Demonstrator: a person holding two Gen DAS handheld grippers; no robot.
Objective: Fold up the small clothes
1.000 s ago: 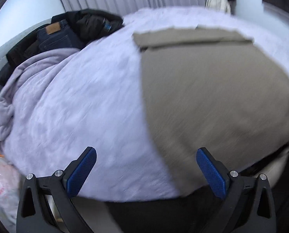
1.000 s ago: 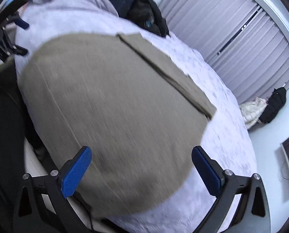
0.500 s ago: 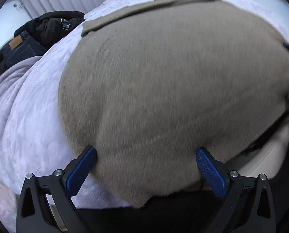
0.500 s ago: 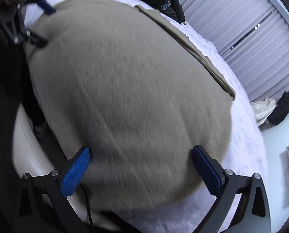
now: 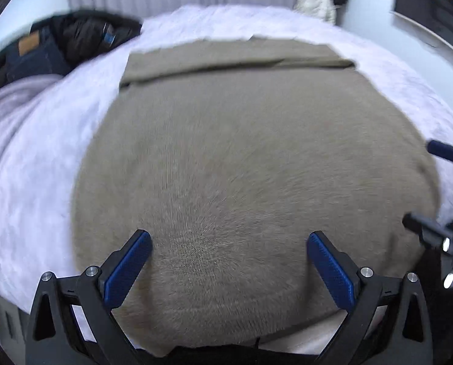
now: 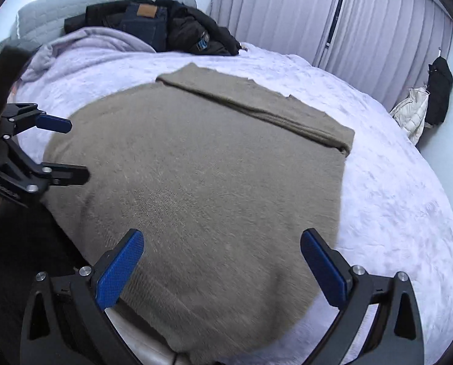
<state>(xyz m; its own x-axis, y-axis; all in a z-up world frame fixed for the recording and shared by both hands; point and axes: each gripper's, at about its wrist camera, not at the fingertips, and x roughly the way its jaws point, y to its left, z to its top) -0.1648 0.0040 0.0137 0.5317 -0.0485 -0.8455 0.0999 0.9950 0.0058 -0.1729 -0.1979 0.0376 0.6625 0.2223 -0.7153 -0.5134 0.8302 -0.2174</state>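
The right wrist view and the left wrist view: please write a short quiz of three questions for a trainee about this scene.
1. True or false: the right tongs are shut on the brown garment.
2. What lies folded over along the garment's far edge? A) a narrow strip of the garment itself B) a white towel C) a belt
3. Fill in: the garment lies spread on a pale ____ blanket.

Key: 1 false, both the right and the left tongs are open above the garment. 2 A. 3 lilac.
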